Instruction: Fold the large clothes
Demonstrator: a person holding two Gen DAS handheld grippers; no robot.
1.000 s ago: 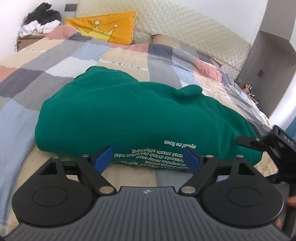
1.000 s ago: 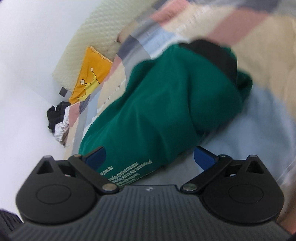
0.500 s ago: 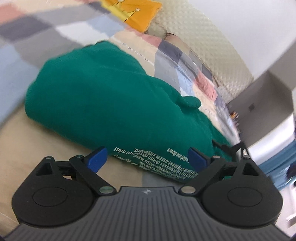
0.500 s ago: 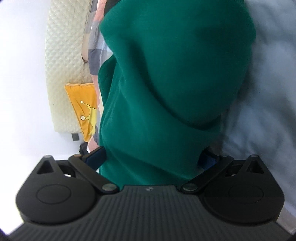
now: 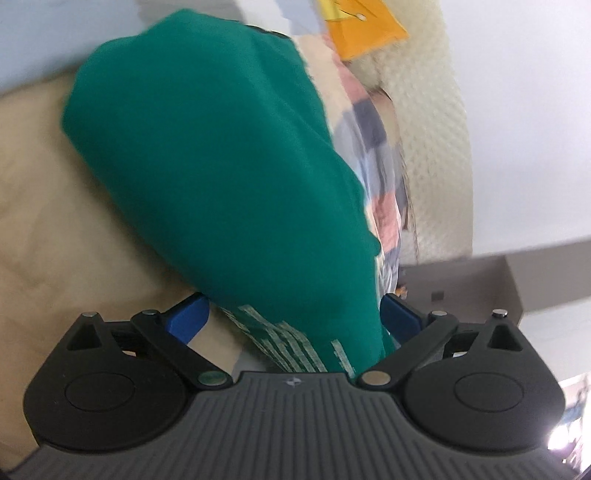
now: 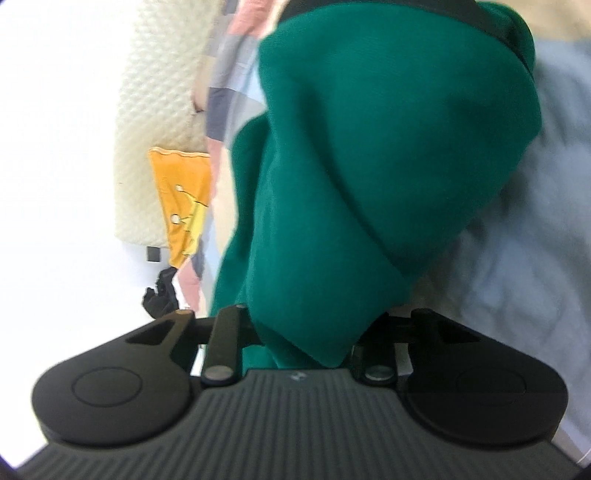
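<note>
A folded green garment (image 5: 221, 166) with pale printed lettering lies on a patchwork quilt (image 5: 55, 221). My left gripper (image 5: 295, 317) is rolled on its side at the printed edge. Its jaws are opening and stand wide, with that edge between the blue pads (image 5: 188, 317), which do not squeeze it. In the right wrist view the green garment (image 6: 369, 166) fills the middle. My right gripper (image 6: 314, 332) is closing, its arms drawn in tight on a bunched fold of the cloth. The fabric hides its pads.
A yellow pillow (image 5: 362, 29) leans on the cream quilted headboard (image 5: 436, 129) at the far end of the bed. The right wrist view shows the yellow pillow (image 6: 181, 199), a dark heap of clothes (image 6: 160, 295) and light blue quilt (image 6: 535, 240).
Both views have rolled. The left gripper has come in lower and closer, with the printed edge now between its wider jaws. The right jaws have drawn in from wide open onto the green fold.
</note>
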